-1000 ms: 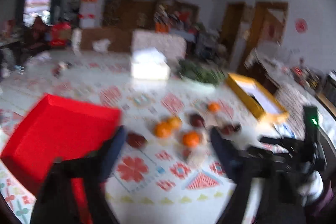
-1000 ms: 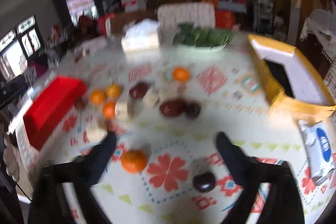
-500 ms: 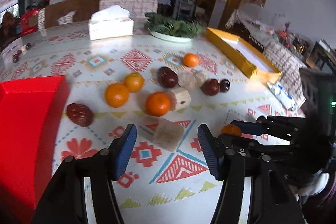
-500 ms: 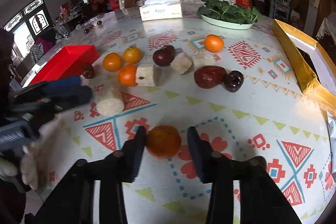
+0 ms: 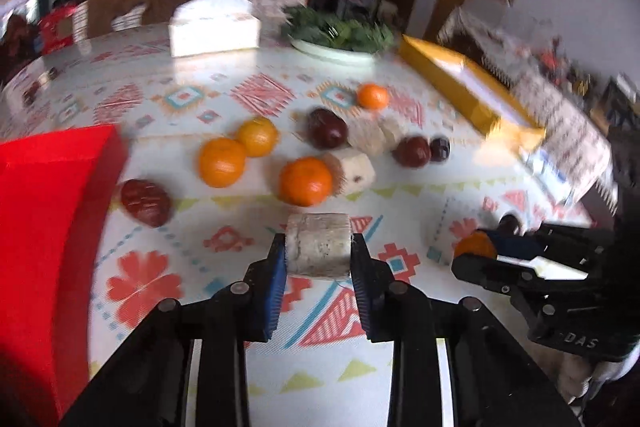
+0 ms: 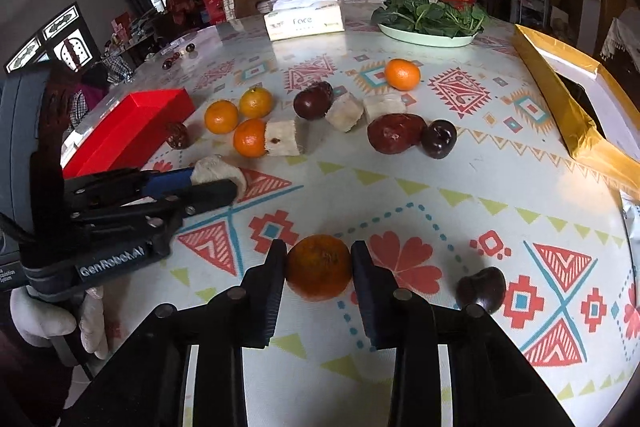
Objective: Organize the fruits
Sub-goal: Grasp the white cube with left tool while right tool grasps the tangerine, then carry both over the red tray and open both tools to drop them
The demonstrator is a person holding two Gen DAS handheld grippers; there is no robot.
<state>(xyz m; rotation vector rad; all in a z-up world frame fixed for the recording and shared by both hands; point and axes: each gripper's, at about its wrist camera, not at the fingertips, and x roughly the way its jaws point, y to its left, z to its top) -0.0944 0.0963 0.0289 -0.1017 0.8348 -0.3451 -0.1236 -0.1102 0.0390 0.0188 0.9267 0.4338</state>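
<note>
My left gripper (image 5: 318,251) is shut on a pale cut chunk (image 5: 318,241) that rests on the patterned tablecloth; the right wrist view shows this gripper (image 6: 208,185) at the left with the chunk (image 6: 218,169) at its tips. My right gripper (image 6: 318,255) is shut on an orange (image 6: 318,269), both pads pressing its sides. In the left wrist view it sits low at the right (image 5: 476,251). Loose oranges (image 6: 221,115), dark red fruits (image 6: 394,133) and more pale chunks (image 6: 282,138) lie mid-table.
A red box (image 6: 132,123) stands at the table's left edge, a yellow box (image 6: 560,99) at the right. A tissue box (image 6: 304,19) and a plate of greens (image 6: 428,17) are at the back. One dark plum (image 6: 480,289) lies beside my right gripper.
The left gripper came down over the pale chunk and closed on it. The right gripper closed on the orange and has since stayed put.
</note>
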